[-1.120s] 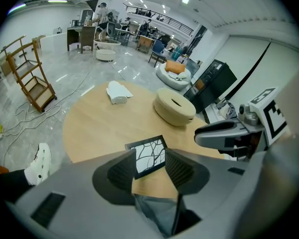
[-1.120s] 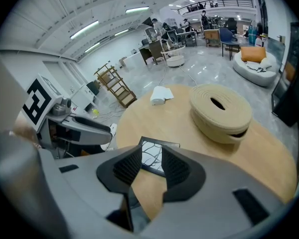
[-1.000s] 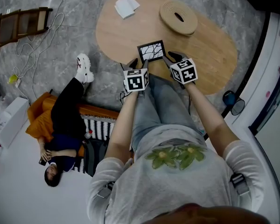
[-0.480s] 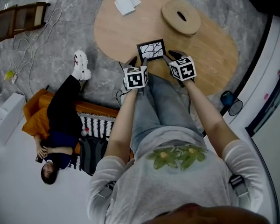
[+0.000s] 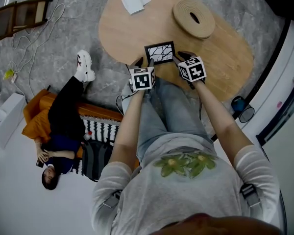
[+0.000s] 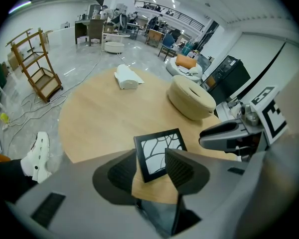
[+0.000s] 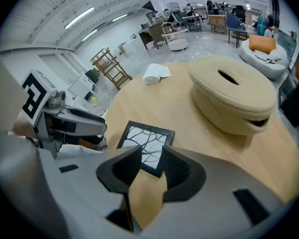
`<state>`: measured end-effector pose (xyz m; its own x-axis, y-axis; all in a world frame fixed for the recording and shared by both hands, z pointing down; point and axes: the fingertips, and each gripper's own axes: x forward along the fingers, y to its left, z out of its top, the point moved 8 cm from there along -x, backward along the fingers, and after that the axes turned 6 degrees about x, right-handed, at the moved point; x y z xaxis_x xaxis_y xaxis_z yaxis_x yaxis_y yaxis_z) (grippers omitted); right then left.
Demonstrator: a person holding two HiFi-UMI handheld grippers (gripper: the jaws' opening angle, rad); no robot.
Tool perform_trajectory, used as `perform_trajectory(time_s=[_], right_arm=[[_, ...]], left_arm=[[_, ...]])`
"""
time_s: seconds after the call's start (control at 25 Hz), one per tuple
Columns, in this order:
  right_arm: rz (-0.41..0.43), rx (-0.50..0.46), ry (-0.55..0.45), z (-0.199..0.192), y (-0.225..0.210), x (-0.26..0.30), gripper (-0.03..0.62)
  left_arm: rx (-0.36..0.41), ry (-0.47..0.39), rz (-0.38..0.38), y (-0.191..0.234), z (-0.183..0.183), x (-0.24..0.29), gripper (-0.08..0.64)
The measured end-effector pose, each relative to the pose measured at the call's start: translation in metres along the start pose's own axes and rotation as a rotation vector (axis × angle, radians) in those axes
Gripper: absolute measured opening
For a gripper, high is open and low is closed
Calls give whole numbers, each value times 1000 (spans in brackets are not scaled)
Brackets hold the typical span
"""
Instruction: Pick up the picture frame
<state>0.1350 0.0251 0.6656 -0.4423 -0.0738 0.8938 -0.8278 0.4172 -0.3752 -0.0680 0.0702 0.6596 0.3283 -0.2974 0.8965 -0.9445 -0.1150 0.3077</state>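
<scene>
Black-edged, its white panel crossed by dark branching lines, the picture frame (image 5: 160, 52) lies flat on the pale wooden table (image 5: 137, 31), close to the rim nearest the person. The left gripper (image 5: 144, 63) sits at the frame's left near corner. In the left gripper view its jaws stand moderately apart with that corner between them, and the left jaw is just beside the frame's side edge. Whether a pad touches the frame I cannot tell, and nothing is clamped. The right gripper (image 5: 181, 58) sits at the other near corner. In the right gripper view its jaws are likewise parted, with the frame's corner showing in the gap above bare table, and nothing is pinched. Farther back on the table stand a round woven basket (image 5: 193, 17) and a folded white cloth (image 5: 134, 1), both well apart from the frame.
</scene>
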Motion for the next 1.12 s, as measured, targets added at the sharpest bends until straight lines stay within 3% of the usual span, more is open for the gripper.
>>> perform_trajectory(time_s=[0.36,1.12], right_arm=[[-11,-26,78,-11,-8,30,132],[-45,-5,91,-16,-19,55,135]], left_arm=[[50,64,11,8,-13,23,186],[43,114,9,12,-23,57,181]])
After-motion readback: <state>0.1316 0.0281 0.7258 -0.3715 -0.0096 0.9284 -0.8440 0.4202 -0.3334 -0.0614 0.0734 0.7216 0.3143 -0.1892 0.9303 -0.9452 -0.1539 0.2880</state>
